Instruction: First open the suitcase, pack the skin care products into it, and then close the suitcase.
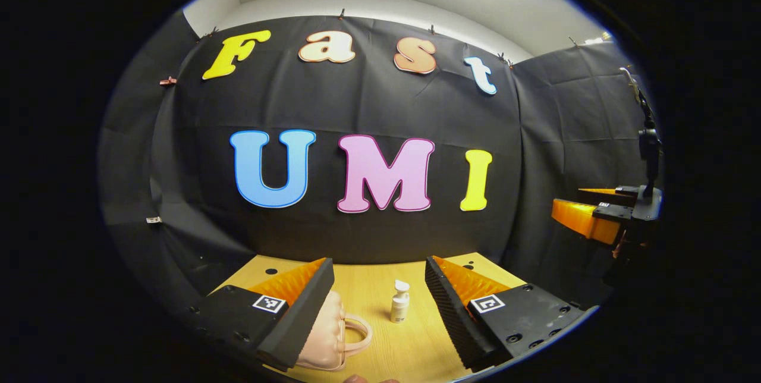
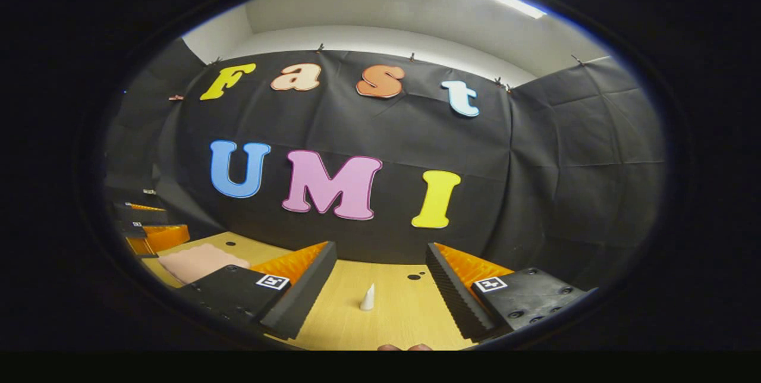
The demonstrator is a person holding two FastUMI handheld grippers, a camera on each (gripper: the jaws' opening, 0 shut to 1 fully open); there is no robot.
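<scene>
**Suitcase waiting shut as both claws hang spread above the table**

Grippers are hovering over a wooden table [image 1: 368,294] with nothing between their fingers. In the left gripper view, the left gripper [image 1: 379,305] is standing wide open; a small pink suitcase [image 1: 327,335] with a loop handle is lying low and to the left, partly hidden behind the left finger, lid apparently down. A little white pump bottle [image 1: 399,303] is standing upright just right of the case's handle, framed in the gap between the fingers, its long axis vertical. The other gripper is showing at the right edge of that view, raised well off the table.

In the right gripper view, the right gripper [image 2: 380,297] is likewise spread and empty, with a small white cone-shaped item [image 2: 368,298] standing ahead between its fingers; the suitcase is lying far off to its left.

Judging by this, the left gripper is the nearer to the case, so the opening likely falls to it. Any print on the bottle is too small to read.
</scene>
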